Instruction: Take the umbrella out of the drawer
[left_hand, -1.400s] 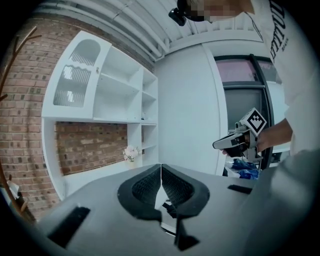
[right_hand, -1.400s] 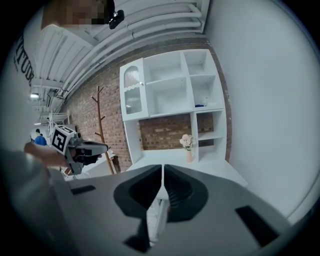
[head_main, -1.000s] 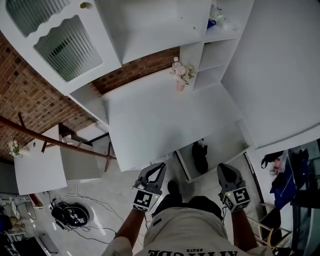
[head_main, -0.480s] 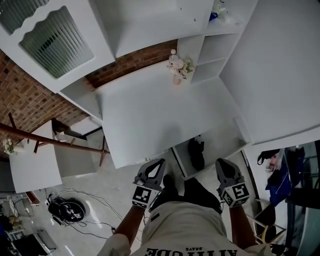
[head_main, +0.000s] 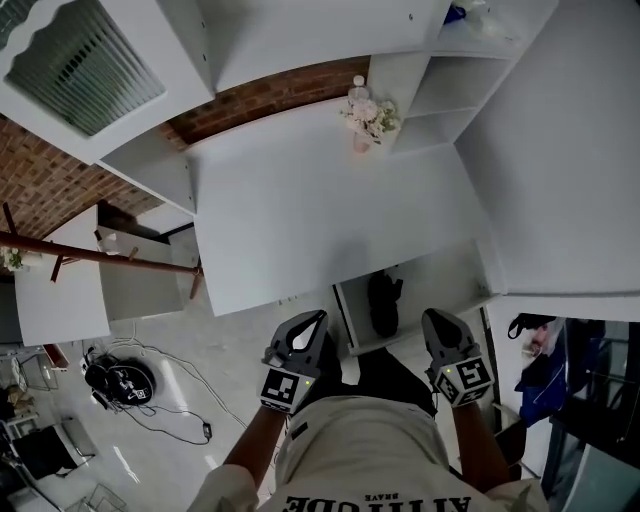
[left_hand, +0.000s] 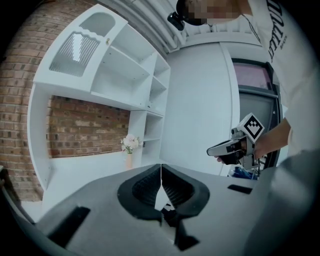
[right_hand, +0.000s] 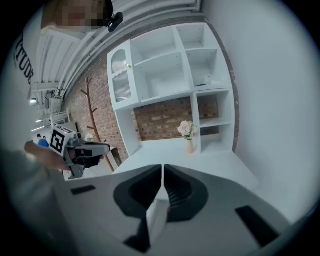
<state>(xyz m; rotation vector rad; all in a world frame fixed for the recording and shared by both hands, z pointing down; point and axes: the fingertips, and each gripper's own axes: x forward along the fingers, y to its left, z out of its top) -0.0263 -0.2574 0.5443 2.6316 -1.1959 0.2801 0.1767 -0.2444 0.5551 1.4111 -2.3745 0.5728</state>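
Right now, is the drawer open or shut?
Open. In the head view the drawer sticks out past the front edge of the desk, and the dark umbrella lies uncovered inside it.

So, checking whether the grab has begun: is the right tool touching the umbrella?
Apart. The head view shows bare white drawer floor between the right tool and the dark umbrella; the right gripper view shows its jaws together, empty.

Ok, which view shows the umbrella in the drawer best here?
The head view: the dark umbrella lies in the open drawer below the desk, seen from above with nothing in front of it. The left gripper view and the right gripper view look across the desk top and show nothing of it.
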